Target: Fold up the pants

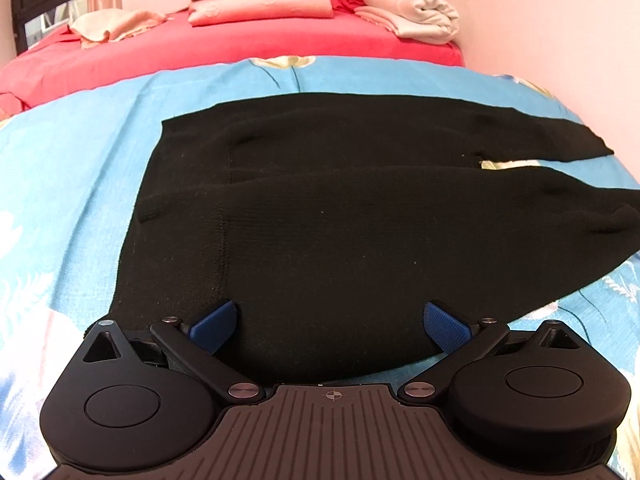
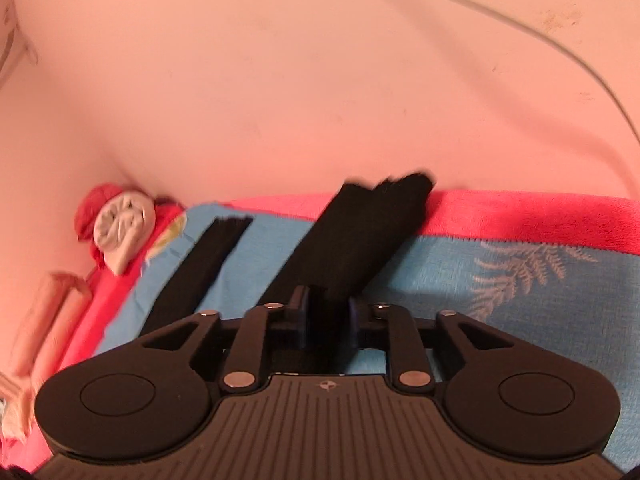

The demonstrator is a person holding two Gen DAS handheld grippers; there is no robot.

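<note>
Lying flat on blue sheet [image 1: 80,168]: black pants [image 1: 320,200].

No readable text anywhere in these two views, no labels, brand names or numbers. The only sign-like thing is a small crosshair mark, a circle with a cross through it, stamped on the ribbed housing of the left gripper [image 1: 331,320], and the same one on the right gripper [image 2: 329,314].
</note>
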